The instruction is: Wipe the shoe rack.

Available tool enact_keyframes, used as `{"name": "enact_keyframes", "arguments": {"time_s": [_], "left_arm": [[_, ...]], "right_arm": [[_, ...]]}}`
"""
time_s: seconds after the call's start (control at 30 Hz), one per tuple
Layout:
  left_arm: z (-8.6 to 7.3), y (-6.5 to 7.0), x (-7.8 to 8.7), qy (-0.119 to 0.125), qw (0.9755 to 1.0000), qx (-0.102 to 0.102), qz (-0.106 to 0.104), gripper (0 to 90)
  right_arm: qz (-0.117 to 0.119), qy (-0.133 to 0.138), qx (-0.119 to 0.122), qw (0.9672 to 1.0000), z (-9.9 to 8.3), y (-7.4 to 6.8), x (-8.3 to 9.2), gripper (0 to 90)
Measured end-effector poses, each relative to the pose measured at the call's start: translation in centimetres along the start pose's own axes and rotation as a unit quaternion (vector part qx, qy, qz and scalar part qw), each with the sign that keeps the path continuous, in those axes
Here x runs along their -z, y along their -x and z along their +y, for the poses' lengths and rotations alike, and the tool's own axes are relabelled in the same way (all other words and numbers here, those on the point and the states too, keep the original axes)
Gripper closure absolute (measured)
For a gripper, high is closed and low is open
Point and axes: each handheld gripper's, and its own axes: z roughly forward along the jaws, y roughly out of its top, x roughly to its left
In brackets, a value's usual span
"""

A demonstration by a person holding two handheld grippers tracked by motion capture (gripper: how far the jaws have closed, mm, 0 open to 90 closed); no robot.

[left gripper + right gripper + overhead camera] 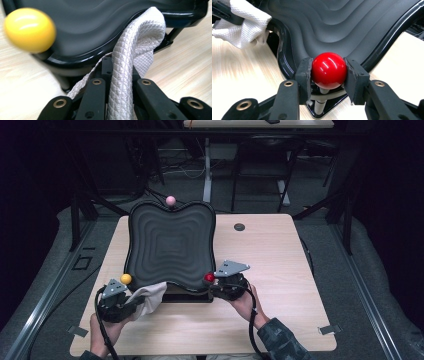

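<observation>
L gripper [117, 82] pinches white quilted cloth [135, 55]; R gripper [328, 72] clamps red ball knob [329, 70] on black wavy tray [170, 245]. Risk: hard wipe tips tray, cloth snags the rim.

One black wavy tray [170, 245] stands on one wooden table [280, 270]. Three knobs sit at the tray's rim: one yellow knob [126, 278], one red knob [209, 277], one pink knob [170, 200]. One white cloth [149, 297] lies at the tray's near edge. Two grippers: left gripper [122, 306], right gripper [215, 282].
</observation>
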Motion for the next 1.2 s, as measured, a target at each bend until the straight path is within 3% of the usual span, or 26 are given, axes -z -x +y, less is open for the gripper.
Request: {"name": "enact_keyframes", "arguments": {"time_s": [0.4,0.63,0.73,1.2], "left_arm": [[-1.4,-2.0,1.2,-0.013,0.9995,0.025,0.017,82.9],[-2.5,-3.0,1.7,-0.038,0.9986,0.031,0.022,82.8],[-3.1,-3.6,1.9,-0.05,0.9974,0.047,0.02,82.8],[-3.4,-4.1,2.3,-0.056,0.9966,0.047,0.037,82.8]], "right_arm": [[0.001,0.0,0.001,1.0,0.0,0.0,0.0,60.0],[0.0,-0.001,0.002,1.0,0.0,0.0,0.0,60.0],[-0.007,-0.006,0.001,1.0,0.0,0.2,0.2,60.0],[-0.014,-0.01,-0.012,0.9998,-0.4,1.6,0.7,59.2]]}}
